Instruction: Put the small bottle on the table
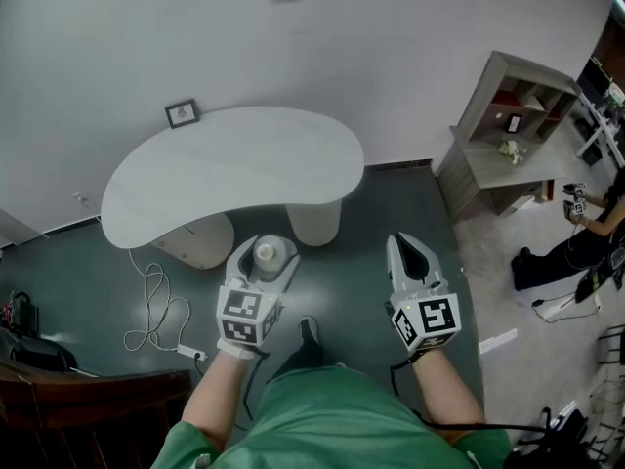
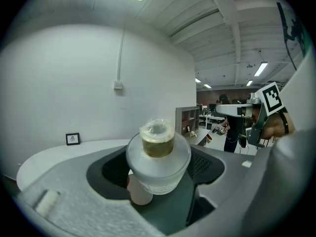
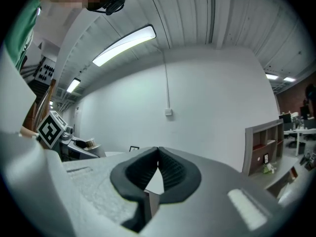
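A small translucent white bottle (image 1: 269,254) with a brownish neck and clear-wrapped cap sits upright between the jaws of my left gripper (image 1: 265,258), which is shut on it. In the left gripper view the bottle (image 2: 158,162) fills the centre, held at its body by the dark pads. I hold it over the floor, just in front of the white kidney-shaped table (image 1: 195,179). My right gripper (image 1: 411,259) hangs to the right over the floor, its jaws shut with nothing between them; its tips (image 3: 158,152) meet in the right gripper view.
A small framed picture (image 1: 182,113) stands at the table's far edge. The table rests on two round white legs (image 1: 314,221). A white cable with a plug (image 1: 161,316) lies on the green floor at left. A wooden shelf unit (image 1: 508,130) stands at right, with a person (image 1: 586,237) beyond.
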The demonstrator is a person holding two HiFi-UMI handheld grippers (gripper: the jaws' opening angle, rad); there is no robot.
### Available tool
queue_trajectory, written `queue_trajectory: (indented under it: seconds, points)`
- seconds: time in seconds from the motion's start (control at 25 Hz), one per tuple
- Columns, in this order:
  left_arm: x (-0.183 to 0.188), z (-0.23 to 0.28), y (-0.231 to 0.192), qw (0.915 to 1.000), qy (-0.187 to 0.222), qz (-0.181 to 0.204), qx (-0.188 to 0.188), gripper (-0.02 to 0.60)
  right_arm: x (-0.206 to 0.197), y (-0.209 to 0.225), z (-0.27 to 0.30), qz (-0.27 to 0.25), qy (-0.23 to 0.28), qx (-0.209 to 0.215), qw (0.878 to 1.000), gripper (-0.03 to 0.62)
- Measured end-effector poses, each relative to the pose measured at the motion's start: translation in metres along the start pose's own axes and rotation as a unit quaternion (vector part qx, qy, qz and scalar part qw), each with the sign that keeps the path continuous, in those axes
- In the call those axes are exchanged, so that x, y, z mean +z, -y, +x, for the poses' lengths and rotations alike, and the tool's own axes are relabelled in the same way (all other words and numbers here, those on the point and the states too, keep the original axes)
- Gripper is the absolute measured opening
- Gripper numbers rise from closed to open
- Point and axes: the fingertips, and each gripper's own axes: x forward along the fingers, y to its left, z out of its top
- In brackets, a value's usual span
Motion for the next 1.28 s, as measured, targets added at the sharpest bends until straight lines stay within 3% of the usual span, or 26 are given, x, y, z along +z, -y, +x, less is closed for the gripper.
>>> queue_trajectory:
  seconds: [0.64,0.92,1.28]
  points:
    - [0.011,0.074,-0.104,0.9997,0.004,-0.005,-0.023,0.345,0.021,0.035,0.102,-0.017,-0.004,-0.073,0.997,0.002]
    - [0.003,0.098,-0.125,0.9993,-0.008,-0.008,-0.035,0.345,0.013,0.033,0.135,-0.015,-0.014,-0.075,0.997,0.002]
    - [0.01,0.147,-0.119,0.9989,-0.019,0.004,-0.043,0.345,-0.006,0.063,0.178,0.004,-0.021,-0.056,0.998,0.002]
